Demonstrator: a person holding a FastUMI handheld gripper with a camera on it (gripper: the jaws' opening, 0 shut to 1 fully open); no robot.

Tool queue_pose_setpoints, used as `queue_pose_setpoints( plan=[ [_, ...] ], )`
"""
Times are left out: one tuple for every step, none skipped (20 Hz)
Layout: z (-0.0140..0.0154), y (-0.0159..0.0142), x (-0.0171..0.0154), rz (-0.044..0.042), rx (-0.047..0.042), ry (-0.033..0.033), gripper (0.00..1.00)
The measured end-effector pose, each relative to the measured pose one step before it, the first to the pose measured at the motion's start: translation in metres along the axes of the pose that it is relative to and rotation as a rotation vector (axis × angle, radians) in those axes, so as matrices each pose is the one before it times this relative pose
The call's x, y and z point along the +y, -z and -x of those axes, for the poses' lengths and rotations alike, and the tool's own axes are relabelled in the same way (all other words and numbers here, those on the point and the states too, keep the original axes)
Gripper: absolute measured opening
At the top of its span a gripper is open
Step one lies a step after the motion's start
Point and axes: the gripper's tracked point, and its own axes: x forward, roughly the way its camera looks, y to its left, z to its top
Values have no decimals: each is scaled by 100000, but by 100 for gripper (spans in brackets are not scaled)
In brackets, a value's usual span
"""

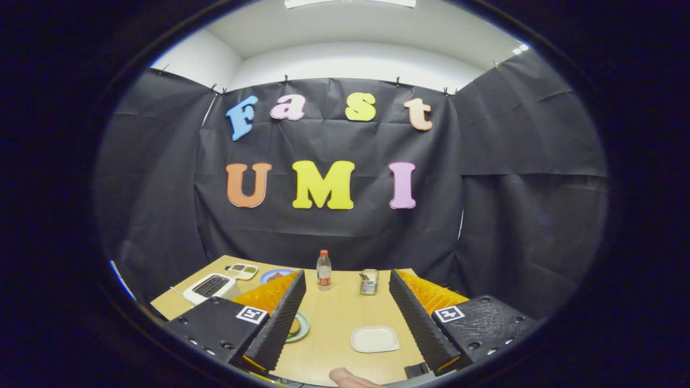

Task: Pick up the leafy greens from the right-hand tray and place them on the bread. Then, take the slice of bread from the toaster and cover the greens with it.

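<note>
While the gripper point(345, 318) hovers above the wooden table point(334, 318) with its fingers spread wide and nothing between them, the white toaster point(210, 287) sits beyond the left finger, its dark slots running lengthwise toward the far compartment tray point(241, 271). Whether bread stands in it cannot be made out. Nearer than the toaster, a green plate point(299, 327) is half hidden by that finger.
</note>
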Motion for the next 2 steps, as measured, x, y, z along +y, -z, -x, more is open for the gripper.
queue_pose_setpoints(
  plan=[
    [83,42,-542,-320,-168,768,96],
    [-140,16,-595,6,-352,489,96]
  ],
)
